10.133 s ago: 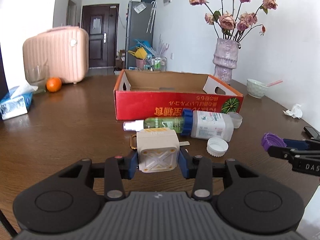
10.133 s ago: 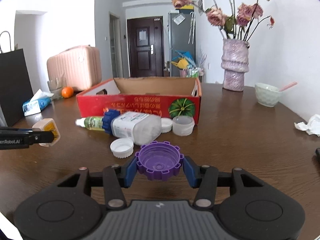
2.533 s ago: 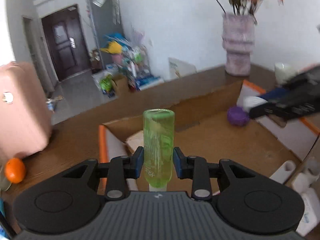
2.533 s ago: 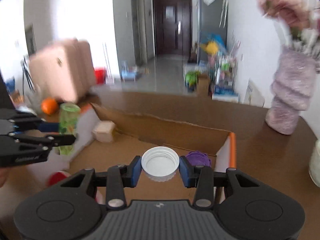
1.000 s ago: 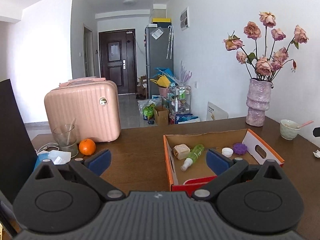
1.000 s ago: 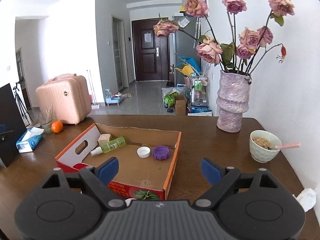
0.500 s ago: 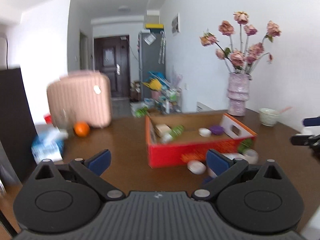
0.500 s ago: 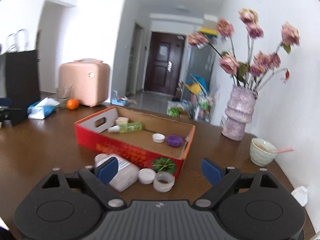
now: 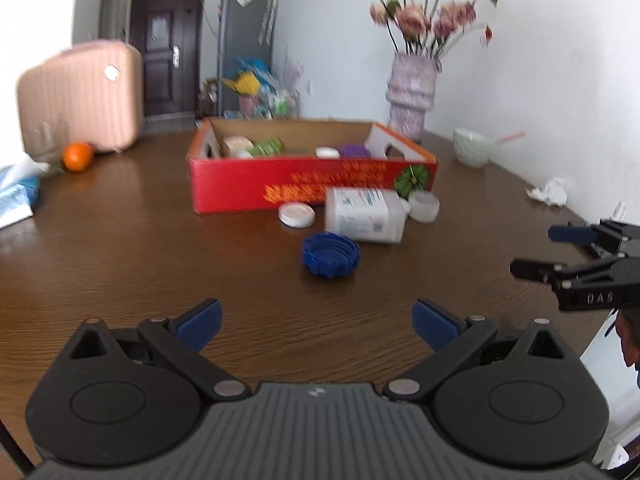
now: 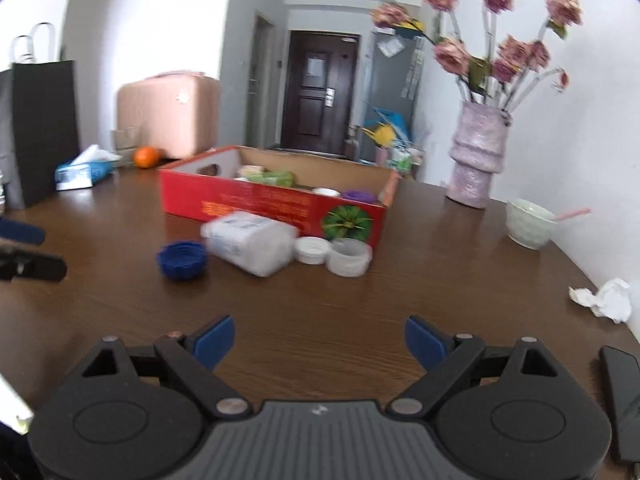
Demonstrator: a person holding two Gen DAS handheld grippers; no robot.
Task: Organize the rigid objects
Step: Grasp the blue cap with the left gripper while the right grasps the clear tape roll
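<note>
A red cardboard box (image 9: 248, 190) (image 10: 256, 200) sits mid-table and holds a beige block (image 9: 237, 145), a green spray bottle (image 9: 269, 146), a white cap (image 9: 327, 152) and a purple cap (image 9: 354, 150). In front of it lie a blue cap (image 9: 330, 255) (image 10: 182, 260), a clear plastic bottle on its side (image 9: 362, 215) (image 10: 250, 242), a white lid (image 9: 296, 215) (image 10: 312, 250) and a clear cup-shaped cap (image 9: 424, 207) (image 10: 349, 257). My left gripper (image 9: 316, 322) is open and empty, low over the table short of the blue cap. My right gripper (image 10: 318, 340) is open and empty.
A pink suitcase (image 9: 80, 96), an orange (image 9: 77, 156), a glass (image 9: 46, 140) and a tissue pack (image 9: 16, 196) stand at the left. A vase of flowers (image 10: 476, 156), a bowl (image 10: 528, 224), crumpled tissue (image 10: 604, 298) and a phone (image 10: 620, 396) are at the right. A black bag (image 10: 40, 128) stands far left.
Both grippers have dropped lower and closer to the table, toward the items in front of the box. Both stay open and empty.
</note>
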